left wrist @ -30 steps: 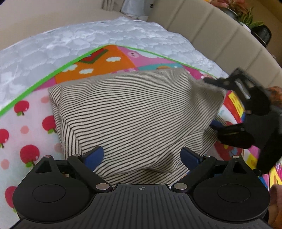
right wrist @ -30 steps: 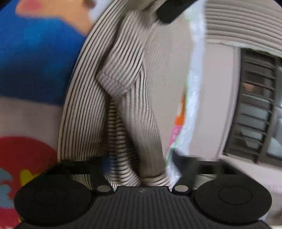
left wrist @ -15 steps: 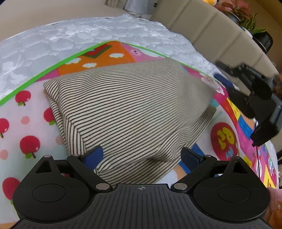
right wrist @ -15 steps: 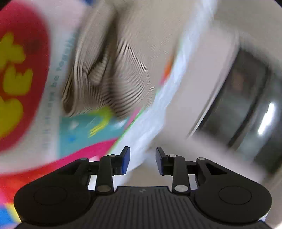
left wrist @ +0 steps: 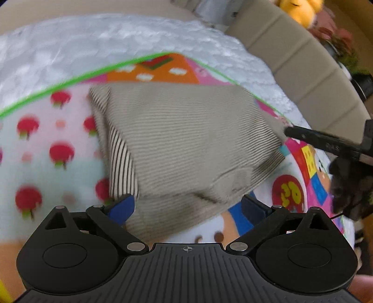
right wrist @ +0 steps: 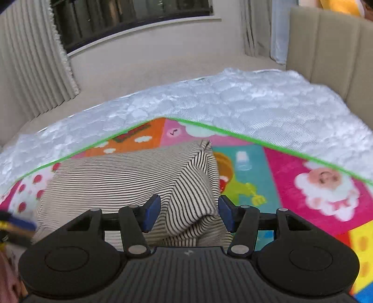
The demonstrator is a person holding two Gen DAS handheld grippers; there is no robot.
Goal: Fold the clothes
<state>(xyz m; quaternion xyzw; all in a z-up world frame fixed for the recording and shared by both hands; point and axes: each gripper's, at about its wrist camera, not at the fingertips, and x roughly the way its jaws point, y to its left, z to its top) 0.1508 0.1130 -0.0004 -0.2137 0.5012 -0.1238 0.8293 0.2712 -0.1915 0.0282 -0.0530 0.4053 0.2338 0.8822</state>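
A folded beige garment with thin black stripes [left wrist: 186,139] lies on a colourful cartoon play mat [left wrist: 46,144] on the bed. My left gripper [left wrist: 187,207] is open and empty, its blue pads just over the garment's near edge. My right gripper [right wrist: 188,214] is open and empty, above the garment's near right corner [right wrist: 186,186]. The right gripper also shows in the left wrist view [left wrist: 326,142] at the garment's right edge.
The mat has a green border and lies on a white quilted mattress [right wrist: 233,98]. A beige padded headboard [left wrist: 303,65] stands to the right with a yellow plush toy [left wrist: 300,9] above it. Curtains and a dark window [right wrist: 130,14] are beyond the bed.
The right gripper let go of the striped garment, opened and swung back to level, facing the bed. The left gripper drew back from the garment, which now lies flatter on the mat.
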